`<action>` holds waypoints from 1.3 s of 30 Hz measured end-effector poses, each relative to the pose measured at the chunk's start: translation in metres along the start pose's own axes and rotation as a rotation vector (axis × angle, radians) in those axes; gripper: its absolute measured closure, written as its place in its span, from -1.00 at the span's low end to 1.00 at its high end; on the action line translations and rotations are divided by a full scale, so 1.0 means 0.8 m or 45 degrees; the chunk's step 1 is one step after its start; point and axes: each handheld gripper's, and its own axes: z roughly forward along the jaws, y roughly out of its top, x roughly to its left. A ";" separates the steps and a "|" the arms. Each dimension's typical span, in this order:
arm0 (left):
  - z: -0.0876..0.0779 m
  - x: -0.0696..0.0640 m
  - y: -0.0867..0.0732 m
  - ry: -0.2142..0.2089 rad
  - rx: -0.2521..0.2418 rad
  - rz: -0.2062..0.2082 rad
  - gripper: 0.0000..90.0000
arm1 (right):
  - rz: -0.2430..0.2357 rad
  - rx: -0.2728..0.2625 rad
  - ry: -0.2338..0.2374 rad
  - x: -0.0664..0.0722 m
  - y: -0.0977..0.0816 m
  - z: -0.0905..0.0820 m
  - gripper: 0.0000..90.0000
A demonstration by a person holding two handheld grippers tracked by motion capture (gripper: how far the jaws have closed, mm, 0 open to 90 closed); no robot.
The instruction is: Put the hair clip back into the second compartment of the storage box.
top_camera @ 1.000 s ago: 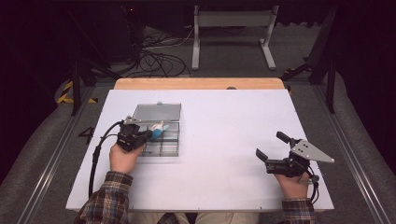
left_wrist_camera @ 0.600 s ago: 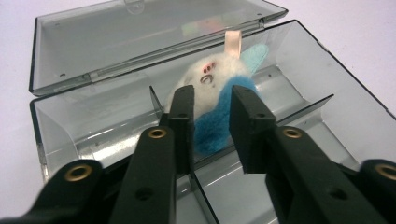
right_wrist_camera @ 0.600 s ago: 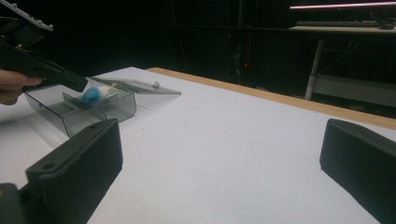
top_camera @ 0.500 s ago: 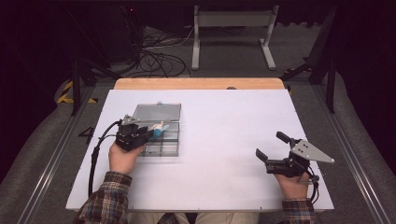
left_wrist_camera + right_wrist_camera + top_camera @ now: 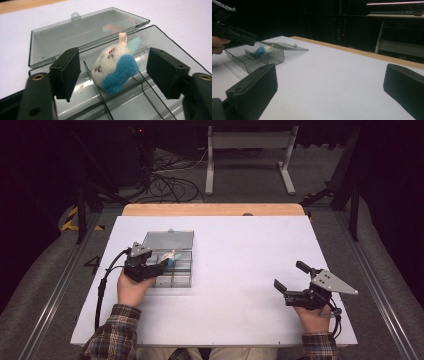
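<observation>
The left gripper (image 5: 113, 75) has just been opening its jaws, and they stand apart on either side of the toy (image 5: 115, 68), not touching it. That white and blue toy lies in a compartment of the clear box (image 5: 172, 48), lid tipped back. The right gripper (image 5: 292, 282) rests with jaws wide, nothing between them, well apart on the table (image 5: 240, 245)
</observation>
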 end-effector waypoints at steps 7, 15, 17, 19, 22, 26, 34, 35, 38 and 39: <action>-0.003 -0.001 0.001 0.026 -0.032 0.023 -0.63 | 0.003 -0.002 -0.002 0.000 0.000 0.000 -1.00; -0.011 -0.004 0.003 0.014 -0.114 0.021 -0.77 | 0.002 -0.002 -0.002 0.000 0.000 0.000 -1.00; -0.013 -0.005 0.004 0.009 -0.129 0.027 -0.77 | 0.001 -0.001 -0.003 0.000 0.000 0.000 -1.00; -0.015 -0.006 0.004 0.004 -0.144 0.031 -0.79 | 0.002 0.001 -0.004 0.000 0.000 0.000 -1.00; -0.019 -0.008 0.004 0.004 -0.164 0.045 -0.81 | 0.004 -0.002 -0.003 0.000 0.000 0.000 -1.00; -0.024 -0.010 0.004 -0.011 -0.192 0.078 -0.83 | 0.002 -0.002 -0.005 0.001 0.000 0.000 -1.00; -0.037 -0.014 0.006 -0.031 -0.287 0.097 -0.90 | 0.005 -0.003 -0.006 0.001 0.000 0.000 -1.00; -0.038 -0.014 0.006 -0.035 -0.294 0.098 -0.90 | 0.003 -0.004 -0.007 0.001 0.000 0.000 -1.00; -0.041 -0.013 0.005 -0.037 -0.299 0.109 -0.91 | 0.004 -0.004 -0.007 0.001 0.000 0.000 -1.00; -0.041 -0.013 0.005 -0.040 -0.300 0.112 -0.92 | 0.005 -0.003 -0.006 0.001 0.000 0.000 -1.00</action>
